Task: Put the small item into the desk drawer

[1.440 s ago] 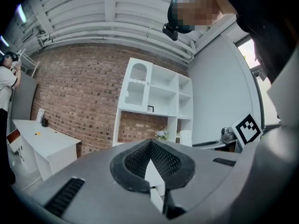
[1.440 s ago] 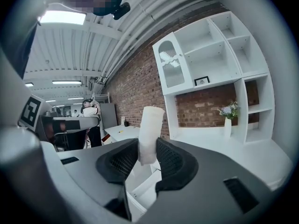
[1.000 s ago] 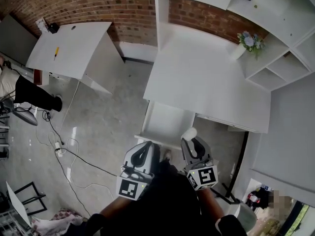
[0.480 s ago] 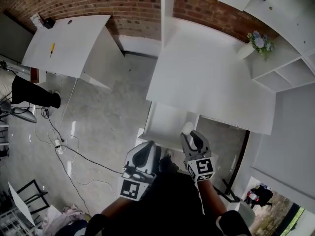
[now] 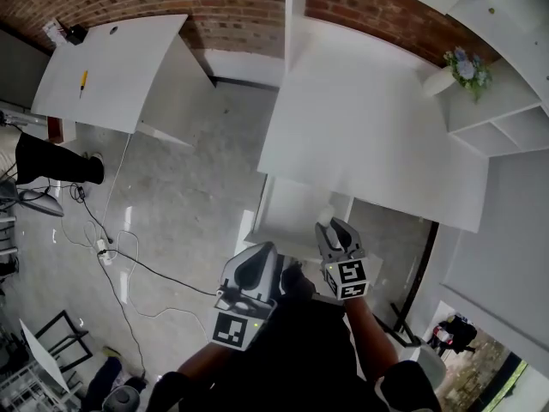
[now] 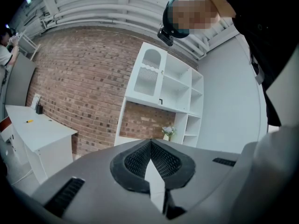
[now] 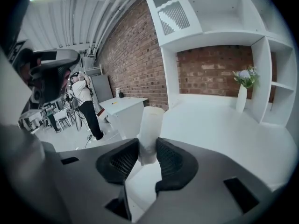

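Observation:
My right gripper [image 5: 333,227] is shut on a small white cylindrical item [image 5: 325,216], which stands upright between the pads and sticks out above them [image 7: 150,122]. It hovers over the near right part of the open white desk drawer [image 5: 287,209], which is pulled out from under the white desk [image 5: 369,136]. My left gripper [image 5: 260,254] is held beside it, near the drawer's front edge. In the left gripper view its jaws [image 6: 150,146] meet at the tips with nothing between them.
A vase of flowers [image 5: 459,67] stands at the desk's far right, by white shelves [image 5: 506,114]. A second white desk [image 5: 111,67] with a yellow pen [image 5: 83,79] is at the upper left. Cables [image 5: 111,256] trail on the grey floor; a person's legs [image 5: 51,161] show at left.
The right gripper with the white item has edged forward and up, closer over the drawer. The left gripper has hardly moved. The head view has shifted slightly.

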Motion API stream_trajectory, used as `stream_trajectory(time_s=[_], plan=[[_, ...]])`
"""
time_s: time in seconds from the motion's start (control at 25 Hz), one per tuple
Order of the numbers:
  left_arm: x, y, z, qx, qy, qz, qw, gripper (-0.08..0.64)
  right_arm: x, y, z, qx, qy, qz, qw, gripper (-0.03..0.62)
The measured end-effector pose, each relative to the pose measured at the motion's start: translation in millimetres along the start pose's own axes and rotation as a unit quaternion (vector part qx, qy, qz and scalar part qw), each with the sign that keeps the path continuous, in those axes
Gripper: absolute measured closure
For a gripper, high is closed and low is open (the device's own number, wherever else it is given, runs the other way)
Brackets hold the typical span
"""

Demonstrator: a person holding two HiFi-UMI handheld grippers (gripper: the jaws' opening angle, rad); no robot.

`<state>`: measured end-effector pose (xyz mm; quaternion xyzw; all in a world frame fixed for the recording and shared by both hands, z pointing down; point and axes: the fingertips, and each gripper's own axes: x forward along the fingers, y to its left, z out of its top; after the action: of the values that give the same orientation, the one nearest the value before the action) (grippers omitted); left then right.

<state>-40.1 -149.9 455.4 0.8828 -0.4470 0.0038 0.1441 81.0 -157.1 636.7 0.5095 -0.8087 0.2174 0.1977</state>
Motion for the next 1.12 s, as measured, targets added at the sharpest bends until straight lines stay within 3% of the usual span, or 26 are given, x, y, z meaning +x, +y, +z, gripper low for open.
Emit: stream_trajectory(time_s=[0.48,1.12], plan=[[20,15,-17,-0.004,0.017,-0.01,0.9998,0.537,62,-21,-87,0.055,0.1,0.016,0.993,0.453],[47,25,-20,-0.01,0.025,-0.016,0.9995,0.537,130,-49,-207,0.099,0.217,-0.003,0.971,0.453]])
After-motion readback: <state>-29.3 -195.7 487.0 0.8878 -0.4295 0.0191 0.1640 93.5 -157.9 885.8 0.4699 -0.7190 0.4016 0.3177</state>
